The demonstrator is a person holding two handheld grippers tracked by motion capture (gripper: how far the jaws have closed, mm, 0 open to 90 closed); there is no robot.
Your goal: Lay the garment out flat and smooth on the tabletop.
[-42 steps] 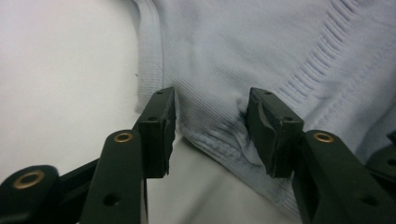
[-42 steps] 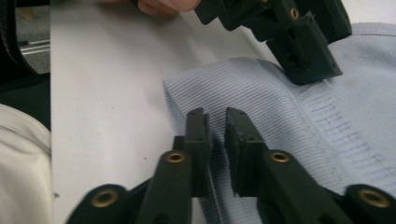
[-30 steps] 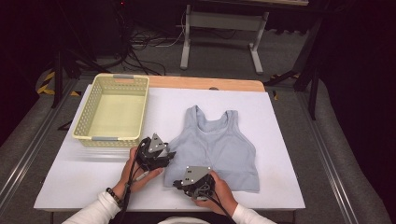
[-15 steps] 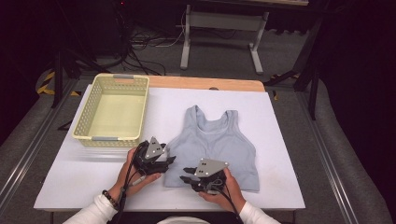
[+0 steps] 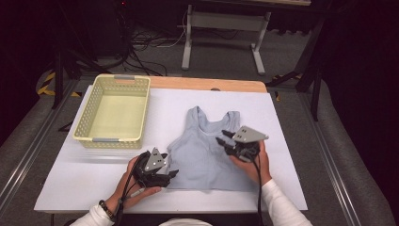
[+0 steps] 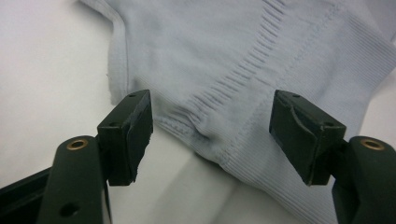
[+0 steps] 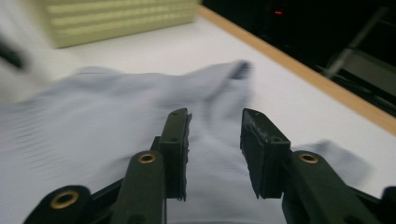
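On the white table (image 5: 70, 183), right of the yellow basket (image 5: 113, 110), a pale blue tank top (image 5: 207, 150) lies flat, straps pointing away from the person, hem nearest, long axis running near to far. Looks light, soft, ribbed, limp; best pinched at hem or strap. Left gripper (image 5: 171, 174) spread at the hem corner, jaws just opening, nothing pinched. Right gripper (image 5: 221, 137) parted above the fabric, also just opening, empty

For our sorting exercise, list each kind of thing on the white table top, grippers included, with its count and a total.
Baskets, pale yellow: 1
Tank tops, light blue: 1
Hand-held grippers, black: 2, the left gripper and the right gripper
Total: 4
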